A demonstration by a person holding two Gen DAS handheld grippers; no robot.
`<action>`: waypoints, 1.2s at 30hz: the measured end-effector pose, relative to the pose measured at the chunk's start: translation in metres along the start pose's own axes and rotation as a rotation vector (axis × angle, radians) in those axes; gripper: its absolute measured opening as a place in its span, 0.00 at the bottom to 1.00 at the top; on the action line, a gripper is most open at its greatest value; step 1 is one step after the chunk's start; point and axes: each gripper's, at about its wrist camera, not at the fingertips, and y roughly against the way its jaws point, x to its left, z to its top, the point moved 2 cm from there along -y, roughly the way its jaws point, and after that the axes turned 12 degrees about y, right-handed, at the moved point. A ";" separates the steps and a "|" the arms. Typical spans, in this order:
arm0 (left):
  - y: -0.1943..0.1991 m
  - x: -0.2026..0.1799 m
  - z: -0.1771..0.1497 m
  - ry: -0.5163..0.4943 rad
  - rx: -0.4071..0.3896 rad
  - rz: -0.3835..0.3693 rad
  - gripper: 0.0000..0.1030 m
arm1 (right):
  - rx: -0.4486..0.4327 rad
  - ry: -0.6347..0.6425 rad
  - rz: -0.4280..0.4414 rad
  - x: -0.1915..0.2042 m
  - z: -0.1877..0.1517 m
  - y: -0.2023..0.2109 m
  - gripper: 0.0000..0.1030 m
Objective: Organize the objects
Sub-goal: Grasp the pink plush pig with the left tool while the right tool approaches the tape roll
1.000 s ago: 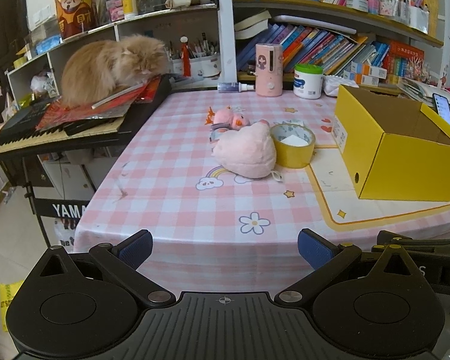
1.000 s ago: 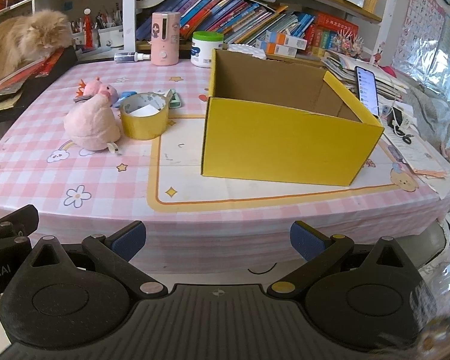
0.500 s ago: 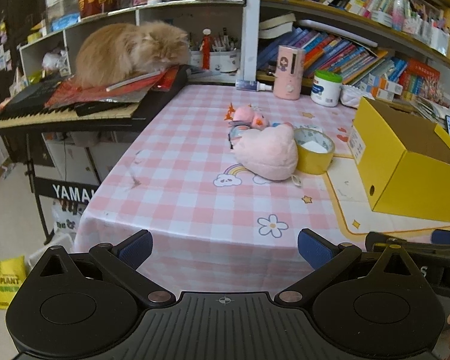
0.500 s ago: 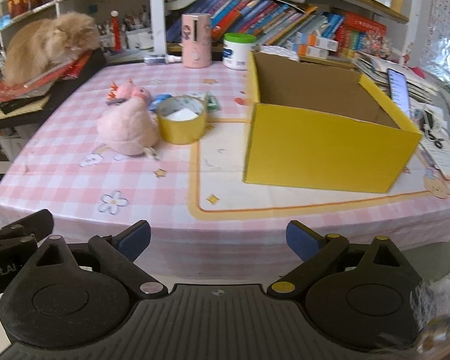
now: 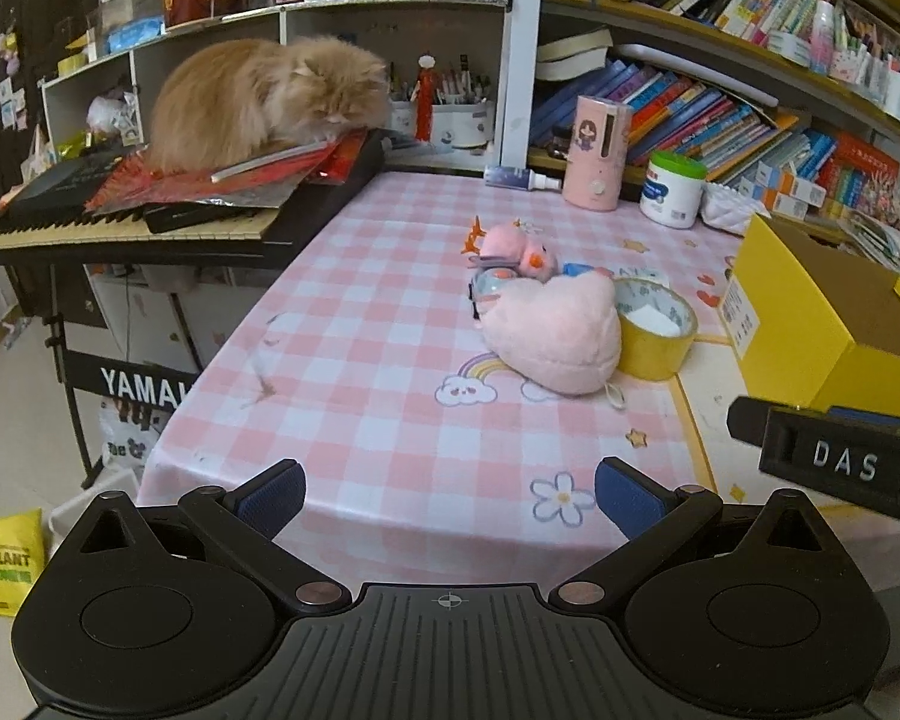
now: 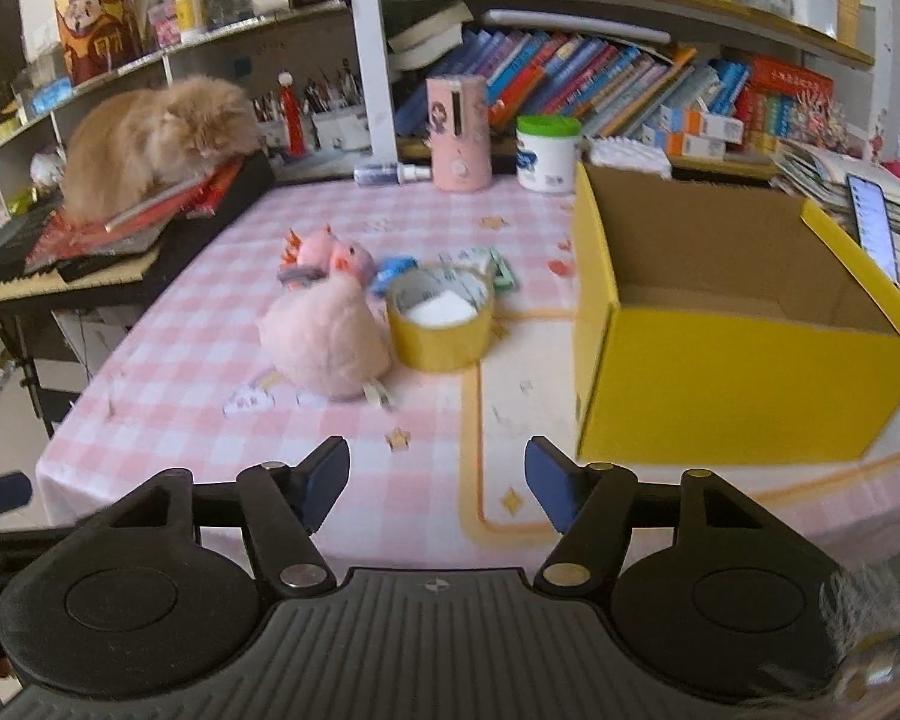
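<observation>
A pink plush toy (image 5: 555,330) (image 6: 327,336) lies on the pink checked tablecloth (image 5: 360,360), touching a yellow tape roll (image 5: 654,330) (image 6: 441,324). A small pink toy (image 5: 513,249) (image 6: 330,255) and small blue and green items (image 6: 450,267) lie just behind them. An open, empty yellow box (image 6: 738,324) (image 5: 810,324) stands to the right. My left gripper (image 5: 450,495) is open and empty at the table's near edge. My right gripper (image 6: 437,483) is open and empty over the near edge, in front of the tape and box.
An orange cat (image 5: 264,99) lies on papers on a keyboard (image 5: 120,222) left of the table. A pink dispenser (image 6: 456,132), a white jar (image 6: 547,153) and a small bottle (image 5: 513,178) stand at the back. Bookshelves (image 6: 600,78) rise behind. A phone (image 6: 870,228) lies right of the box.
Both grippers have moved forward and left towards the table. The toys and tape now look closer. The right gripper's jaws have narrowed somewhat but stay open.
</observation>
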 end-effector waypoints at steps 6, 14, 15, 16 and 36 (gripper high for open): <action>-0.017 -0.009 0.012 0.008 -0.009 -0.023 0.99 | -0.041 0.021 0.036 -0.003 0.021 -0.017 0.61; -0.045 -0.032 0.031 0.012 -0.019 -0.030 0.99 | -0.127 0.043 0.057 -0.016 0.057 -0.035 0.61; -0.050 -0.034 0.034 0.014 -0.016 -0.027 0.99 | -0.131 0.047 0.061 -0.018 0.061 -0.037 0.61; -0.055 -0.036 0.036 0.016 -0.011 -0.026 0.99 | -0.135 0.053 0.064 -0.021 0.064 -0.040 0.61; -0.156 -0.074 0.056 -0.014 0.087 -0.064 0.99 | -0.057 0.074 0.121 -0.043 0.111 -0.112 0.72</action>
